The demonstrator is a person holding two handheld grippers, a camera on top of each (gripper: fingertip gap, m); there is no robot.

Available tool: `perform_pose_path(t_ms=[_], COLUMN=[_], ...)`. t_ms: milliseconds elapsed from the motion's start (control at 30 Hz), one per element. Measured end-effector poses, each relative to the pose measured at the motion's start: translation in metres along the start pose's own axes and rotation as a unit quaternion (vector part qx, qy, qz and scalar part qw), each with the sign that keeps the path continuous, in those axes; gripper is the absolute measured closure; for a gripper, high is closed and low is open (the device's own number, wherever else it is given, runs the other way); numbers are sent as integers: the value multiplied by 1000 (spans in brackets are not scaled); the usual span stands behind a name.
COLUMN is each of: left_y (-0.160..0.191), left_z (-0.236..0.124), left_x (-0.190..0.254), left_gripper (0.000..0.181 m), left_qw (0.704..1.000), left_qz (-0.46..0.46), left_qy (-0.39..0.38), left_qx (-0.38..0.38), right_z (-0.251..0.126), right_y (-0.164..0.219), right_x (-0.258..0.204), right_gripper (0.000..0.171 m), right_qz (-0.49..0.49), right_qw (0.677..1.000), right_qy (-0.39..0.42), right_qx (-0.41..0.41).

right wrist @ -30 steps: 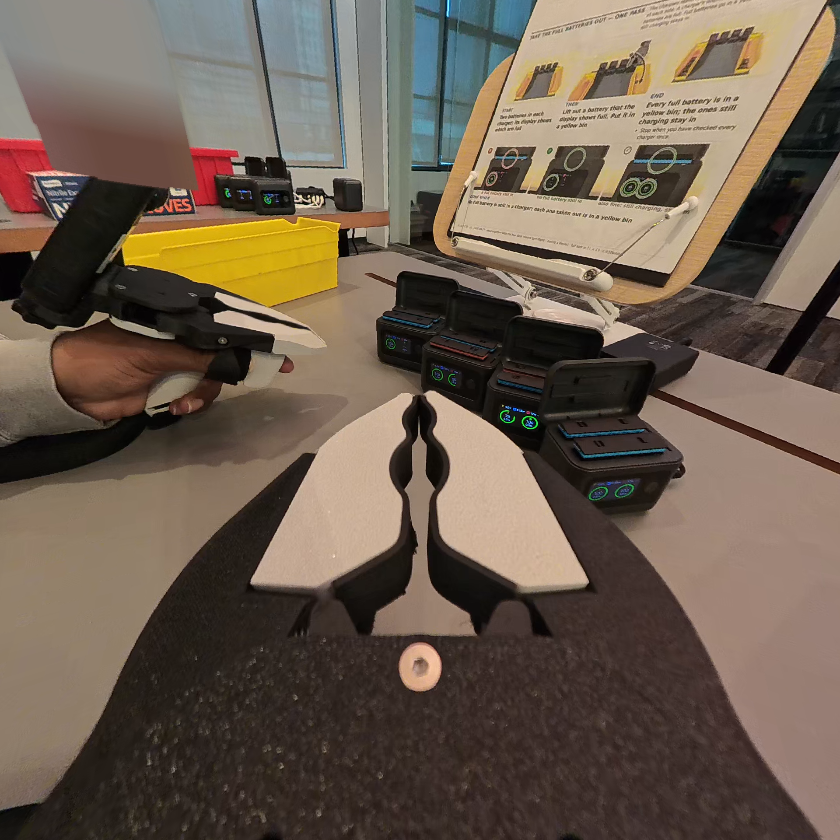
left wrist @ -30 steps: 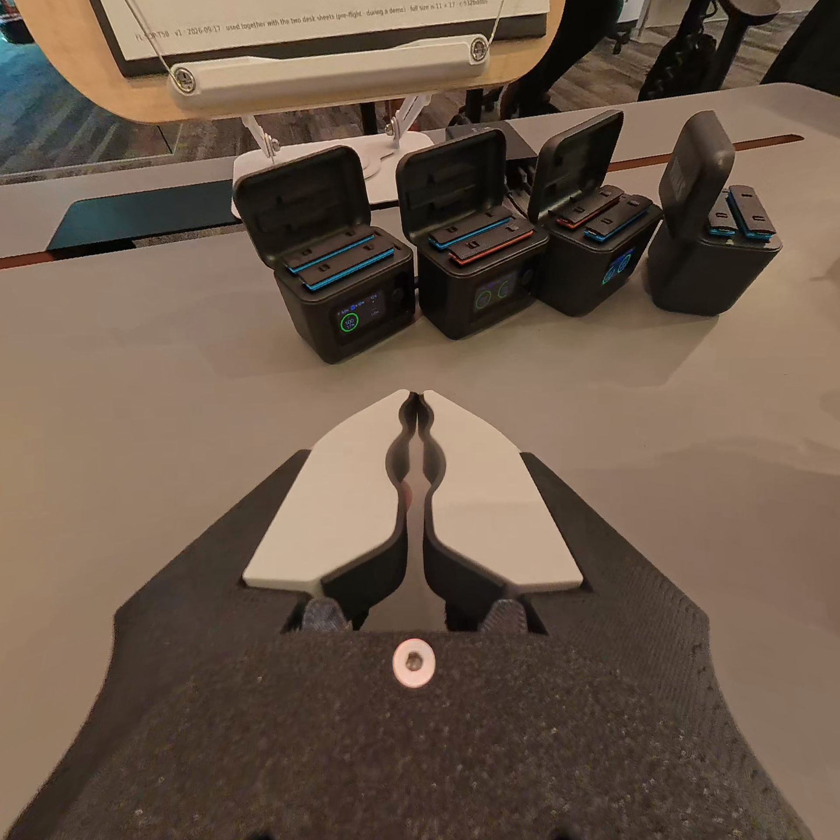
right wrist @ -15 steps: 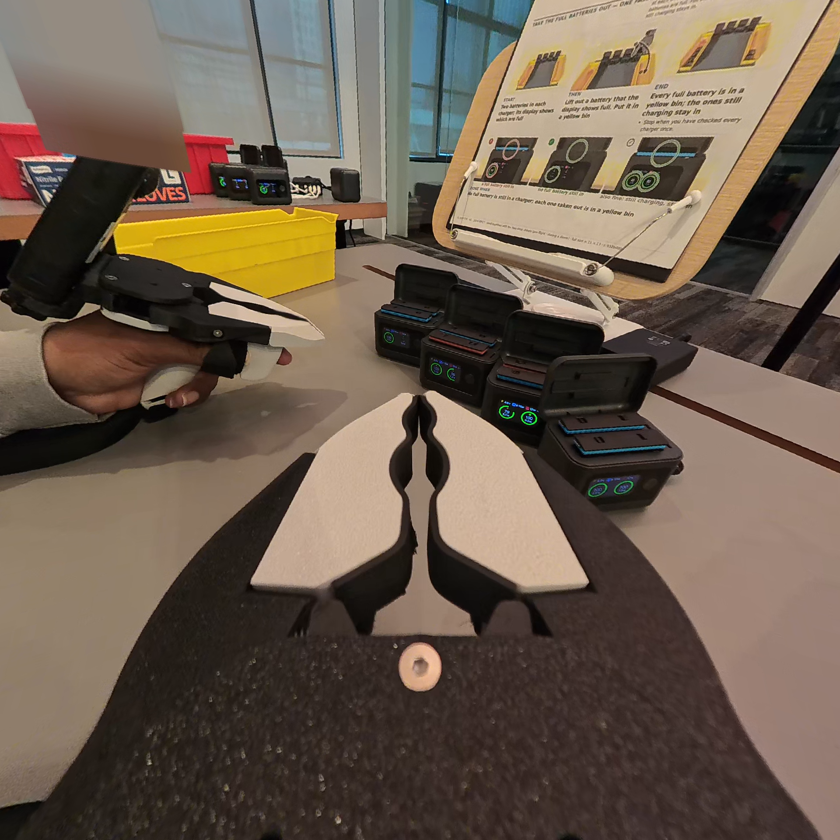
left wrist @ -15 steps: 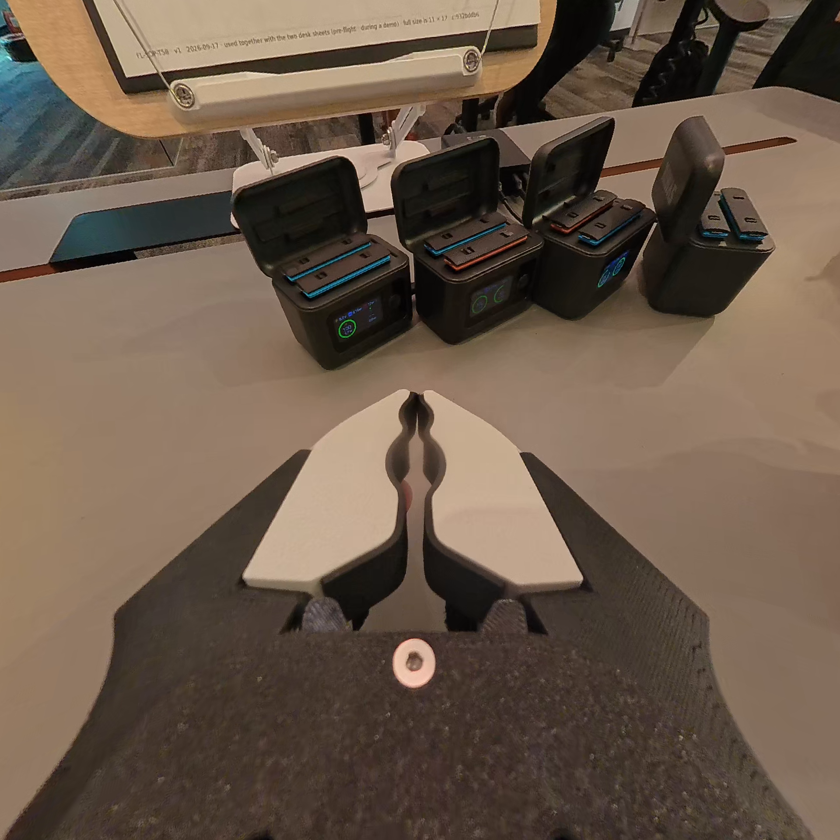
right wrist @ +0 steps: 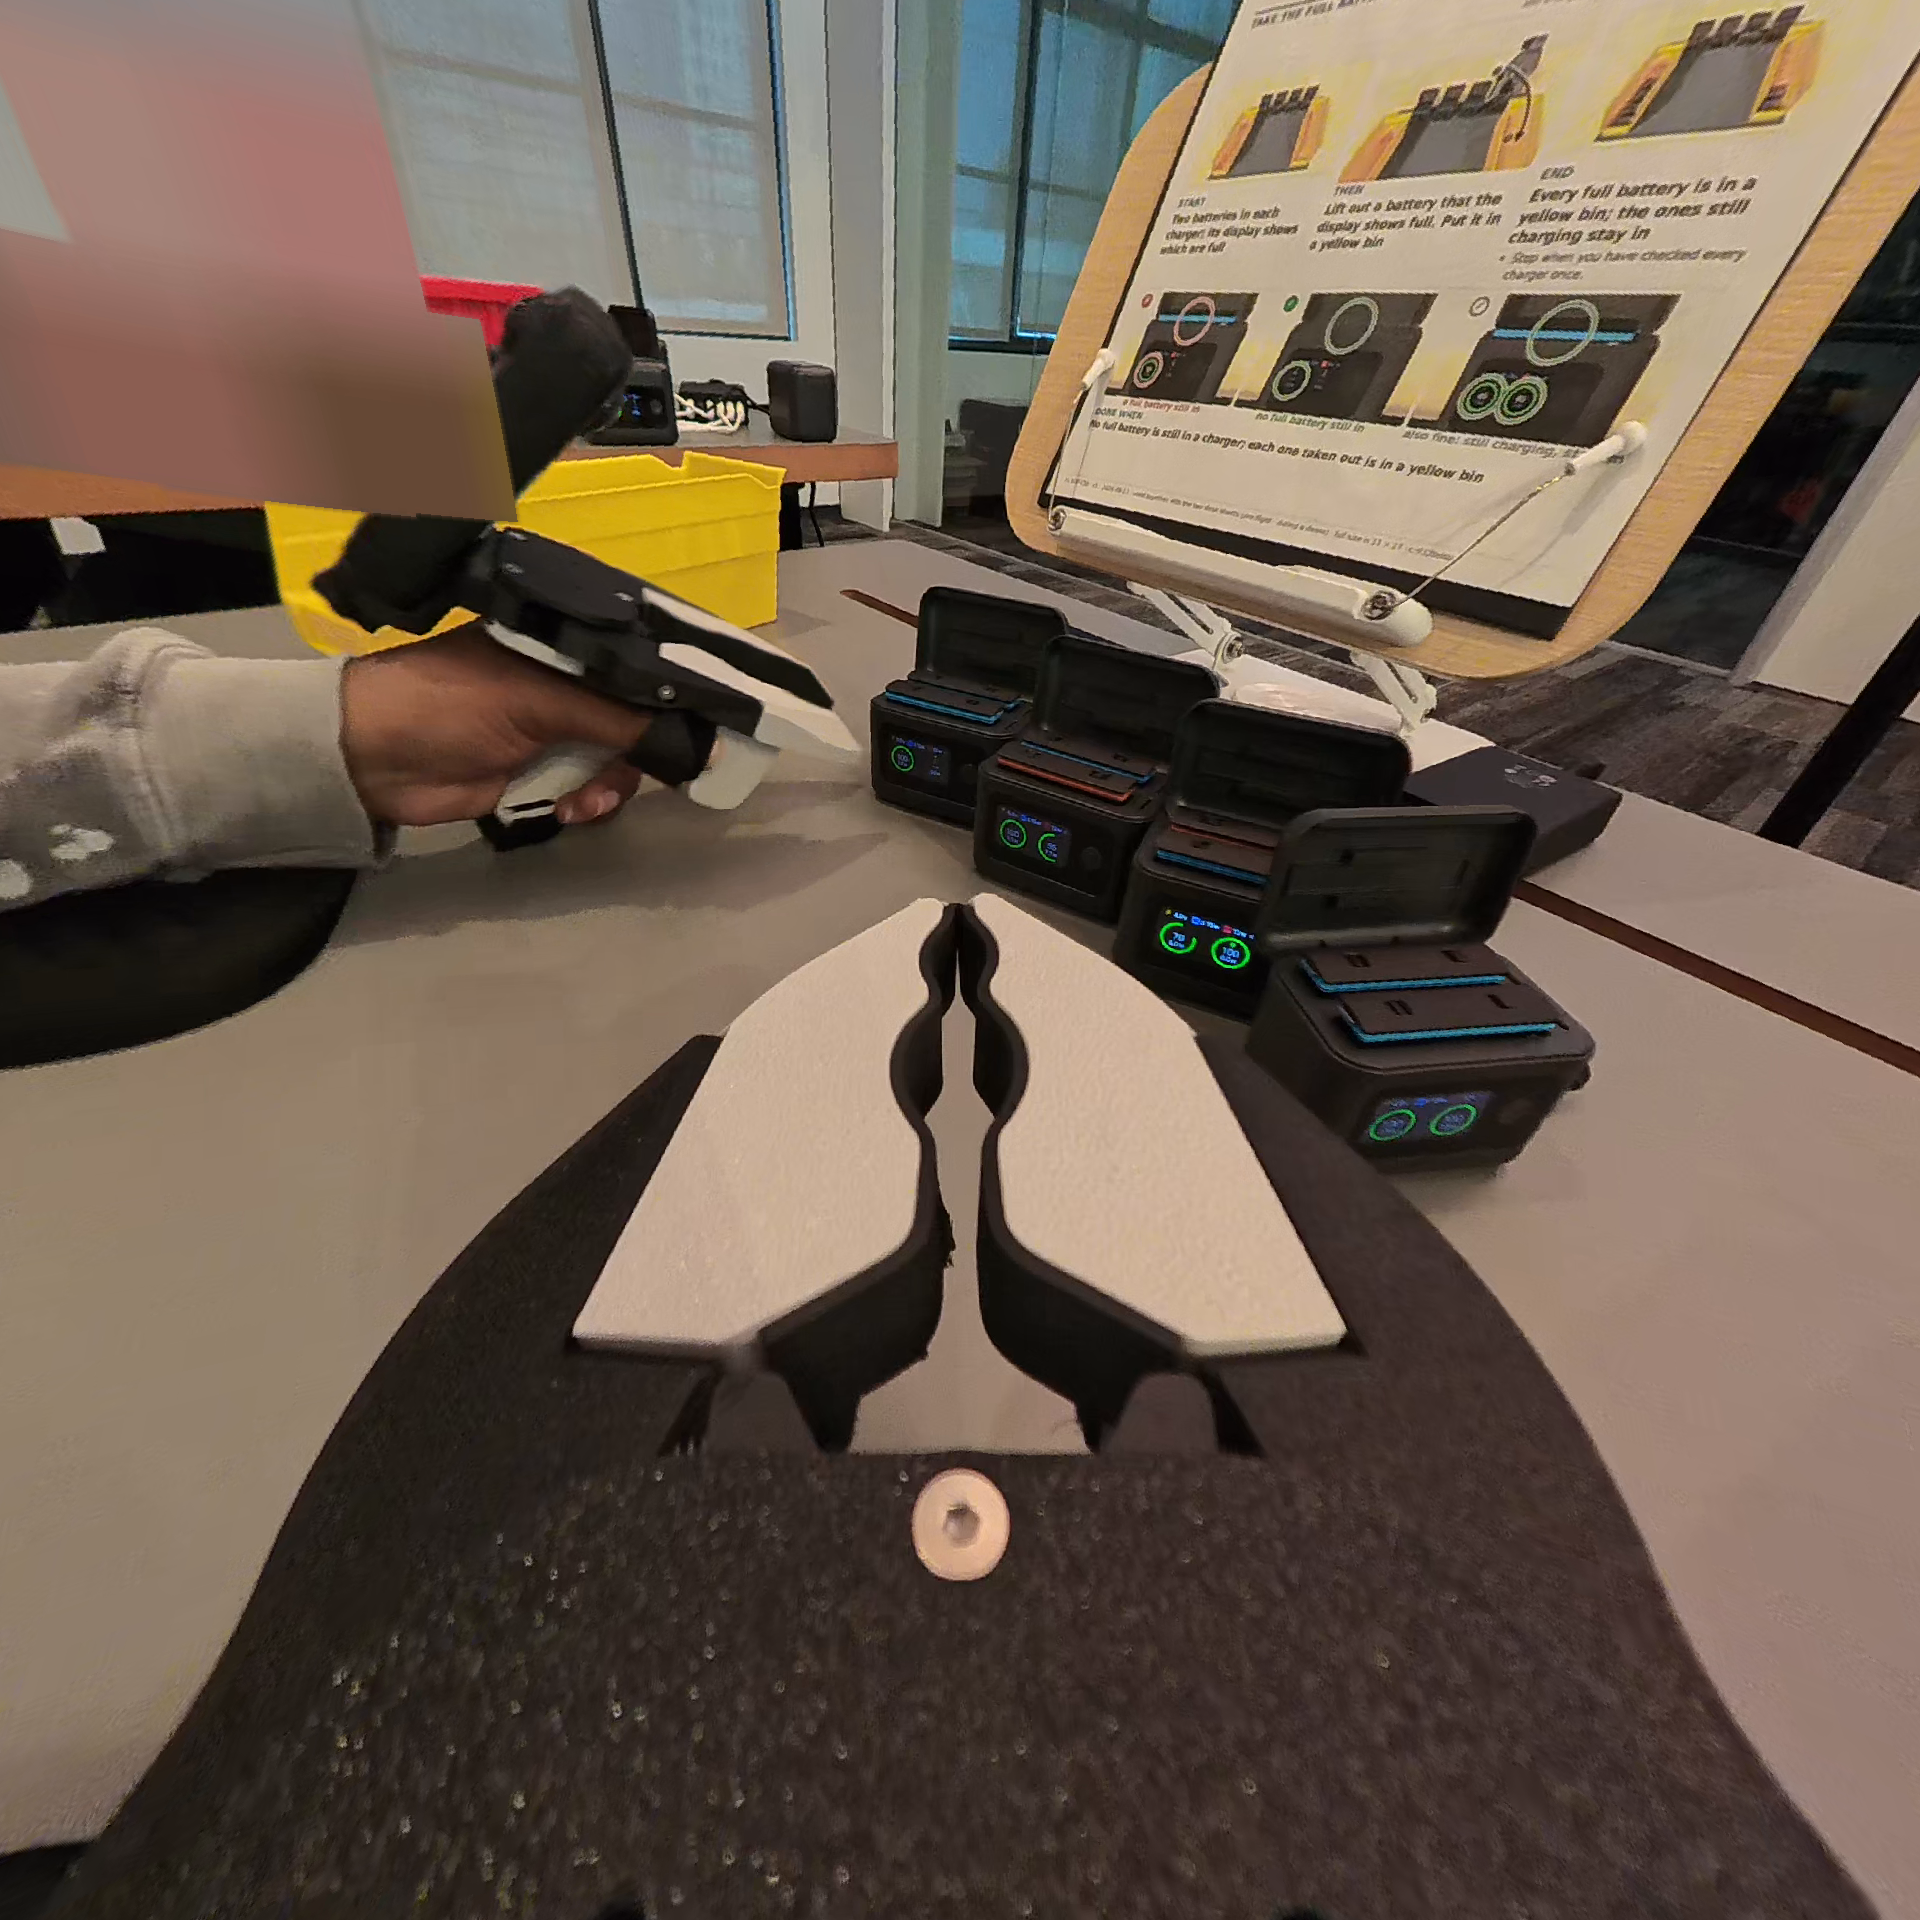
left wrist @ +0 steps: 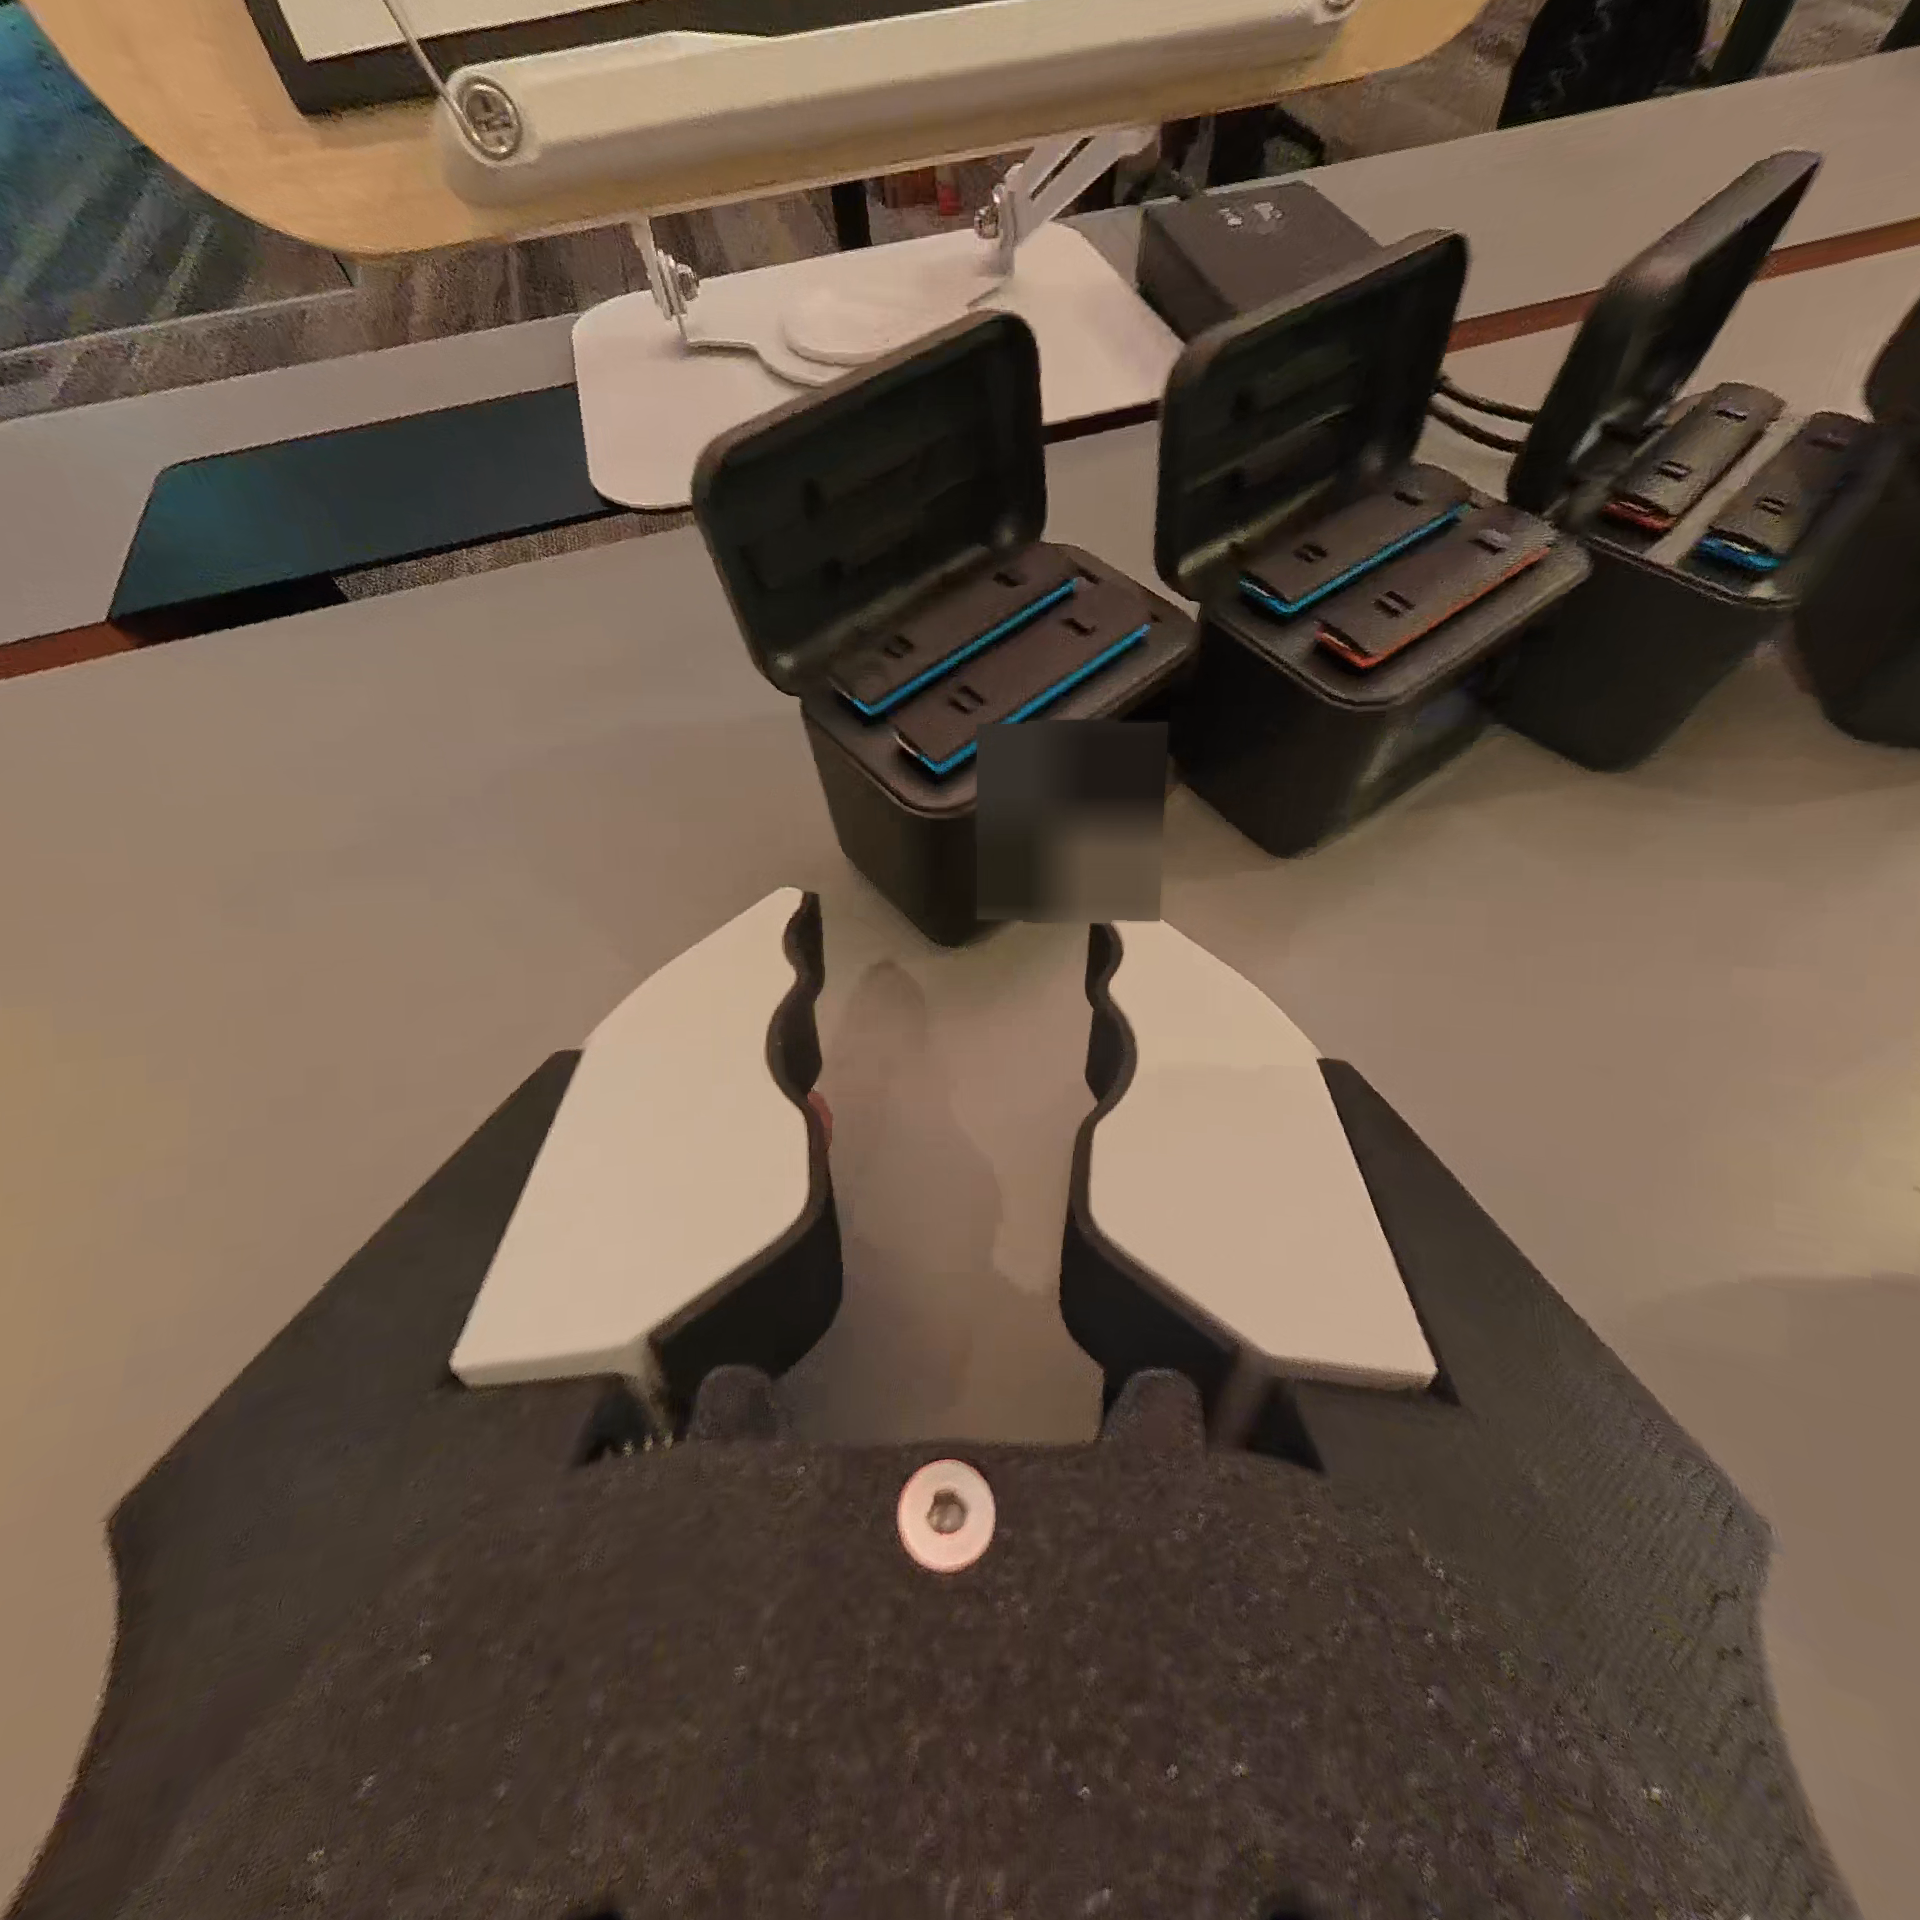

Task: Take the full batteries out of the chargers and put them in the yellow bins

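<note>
While its two white fingers stand spread apart with bare grey surface [left wrist: 312,987] showing between them, the left hand-held gripper [left wrist: 948,940] points at the first charger [left wrist: 914,821] in a row of four black chargers and holds nothing. That charger sits just beyond the fingertips with its lid tipped up and open, and two blue-edged batteries [left wrist: 961,649] lie side by side in its slots. A blurred patch covers its front, so its display cannot be read from the left wrist view. Beside it, the second charger [left wrist: 1340,748] carries one blue-edged and one red-edged battery, and the third charger [left wrist: 1652,665] is partly smeared by motion.

From the right wrist view, the right hand-held gripper [right wrist: 956,914] has its fingers pressed together, empty, above the surface in front of the row. The fourth charger [right wrist: 1423,1091], nearest to it, holds two blue-edged batteries and shows two green rings on its display. A person's hand [right wrist: 468,727] in a grey sleeve grips the left hand-held gripper, whose tips come close to the far charger. A yellow bin [right wrist: 665,540] stands behind that hand, well apart from the chargers. An instruction board [right wrist: 1455,312] on a white stand leans over the row.
</note>
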State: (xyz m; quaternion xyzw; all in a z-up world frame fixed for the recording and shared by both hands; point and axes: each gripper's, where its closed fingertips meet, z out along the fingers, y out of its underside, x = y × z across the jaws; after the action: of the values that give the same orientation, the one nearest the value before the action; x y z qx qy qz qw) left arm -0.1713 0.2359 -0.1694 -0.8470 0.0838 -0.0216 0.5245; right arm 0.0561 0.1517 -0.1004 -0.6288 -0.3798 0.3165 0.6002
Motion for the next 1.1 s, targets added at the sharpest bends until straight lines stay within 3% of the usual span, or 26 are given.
perform_pose_path(t_ms=[267, 533, 700, 800, 967, 1100], left_y=[-7, -11, -4, 1, 3, 7], left_z=[36, 56, 53, 51, 46, 39], left_x=[-3, 8, 15, 13, 7, 8], left_gripper=[106, 96, 97, 100, 123, 125], left_qw=[997, 983, 964, 957, 956, 955], left_qz=[2, 35, 88, 138, 142, 159], left_qy=[68, 175, 243, 247, 247, 243], left_qx=[-32, -51, -66, -66, -62, -60], right_z=[22, 50, 70, 84, 114, 144], right_y=[-6, -41, -59, -64, -58, -47], right_x=[-9, -8, -12, -16, -11, -6], right_gripper=[171, 171, 171, 171, 171, 167], right_qz=[-30, -65, -70, -68, -45, -20], right_qw=[999, 997, 997, 997, 998, 998], right_qy=[-25, -35, -35, -36, -6, 21], right_qx=[-14, -5, -3, -7, -40, -56])
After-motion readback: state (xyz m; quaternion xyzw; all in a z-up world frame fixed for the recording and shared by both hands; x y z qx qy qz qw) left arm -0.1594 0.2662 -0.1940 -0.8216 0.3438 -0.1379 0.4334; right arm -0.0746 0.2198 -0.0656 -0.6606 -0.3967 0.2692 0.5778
